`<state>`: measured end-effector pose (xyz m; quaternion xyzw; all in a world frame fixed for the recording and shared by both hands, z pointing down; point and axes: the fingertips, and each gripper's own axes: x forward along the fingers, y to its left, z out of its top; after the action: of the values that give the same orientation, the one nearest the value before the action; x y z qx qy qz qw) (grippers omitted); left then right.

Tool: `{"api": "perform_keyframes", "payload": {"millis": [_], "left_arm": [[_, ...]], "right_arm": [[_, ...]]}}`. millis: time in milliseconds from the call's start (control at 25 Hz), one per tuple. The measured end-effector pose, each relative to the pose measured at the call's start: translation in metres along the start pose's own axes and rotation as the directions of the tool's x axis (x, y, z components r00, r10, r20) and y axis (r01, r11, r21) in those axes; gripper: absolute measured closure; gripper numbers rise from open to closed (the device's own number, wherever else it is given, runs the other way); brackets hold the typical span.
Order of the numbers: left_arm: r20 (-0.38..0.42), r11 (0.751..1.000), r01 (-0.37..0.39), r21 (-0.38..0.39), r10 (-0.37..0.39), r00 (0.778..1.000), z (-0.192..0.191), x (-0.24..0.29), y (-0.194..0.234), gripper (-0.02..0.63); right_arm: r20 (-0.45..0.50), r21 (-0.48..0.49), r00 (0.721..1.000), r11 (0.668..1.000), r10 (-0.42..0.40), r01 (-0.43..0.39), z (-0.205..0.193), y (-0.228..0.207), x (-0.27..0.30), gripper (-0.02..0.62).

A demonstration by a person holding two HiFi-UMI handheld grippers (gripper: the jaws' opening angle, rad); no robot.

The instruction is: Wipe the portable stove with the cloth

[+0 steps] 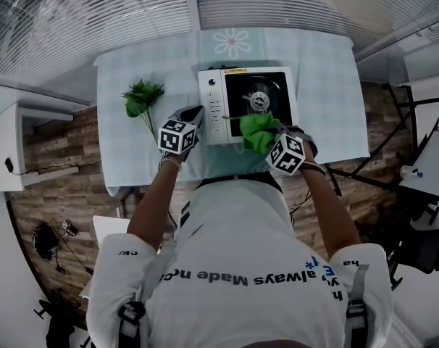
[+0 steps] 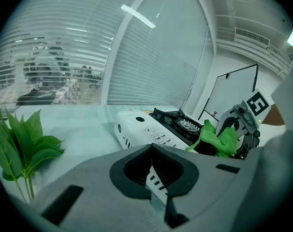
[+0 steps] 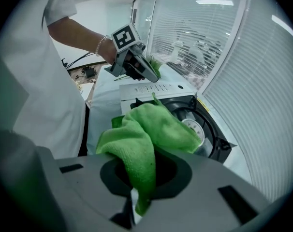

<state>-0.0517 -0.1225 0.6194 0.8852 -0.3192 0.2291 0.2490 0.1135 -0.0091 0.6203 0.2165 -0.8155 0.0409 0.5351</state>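
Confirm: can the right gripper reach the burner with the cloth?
Probably yes: right gripper grips the cloth at the near edge of the stove, the burner lies bare just beyond, and the left gripper sits off to the side.

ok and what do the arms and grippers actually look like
The left gripper and right gripper are grey, wedge-shaped bodies, each bearing a white cube with black square markers. The person wears a white short-sleeved t-shirt with dark lettering across it, and a thin bracelet on the left wrist.
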Motion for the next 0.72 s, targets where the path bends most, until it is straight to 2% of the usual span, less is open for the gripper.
{"api": "perform_keyframes", "payload": {"millis": [240,400,520,640,720], "left_arm": [[-0.012,1.000,0.006,0.009,-0.006,1.000,-0.001,0.000,0.000,0.594],[-0.012,1.000,0.005,-0.001,-0.005,1.000,0.000,0.000,0.000,0.594],[-0.017,1.000,0.002,-0.001,-0.002,1.000,0.000,0.000,0.001,0.594],[-0.018,1.000,0.003,-0.002,-0.003,1.000,-0.001,0.000,0.000,0.594],[-0.015,1.000,0.004,-0.009,-0.004,1.000,0.000,0.000,0.001,0.594]], "right_arm": [[-0.020,0.020,1.000,1.000,-0.020,0.021,-0.017,-0.012,-0.005,0.572],[-0.002,0.072,1.000,0.997,-0.029,0.029,-0.026,-0.021,-0.008,0.572],[-0.003,0.062,0.999,0.997,-0.040,0.040,-0.025,-0.021,-0.009,0.572],[0.042,0.091,0.997,0.994,-0.059,0.055,-0.015,-0.025,-0.020,0.572],[0.088,0.135,0.990,0.986,-0.110,0.098,-0.007,-0.041,-0.037,0.572]]}}
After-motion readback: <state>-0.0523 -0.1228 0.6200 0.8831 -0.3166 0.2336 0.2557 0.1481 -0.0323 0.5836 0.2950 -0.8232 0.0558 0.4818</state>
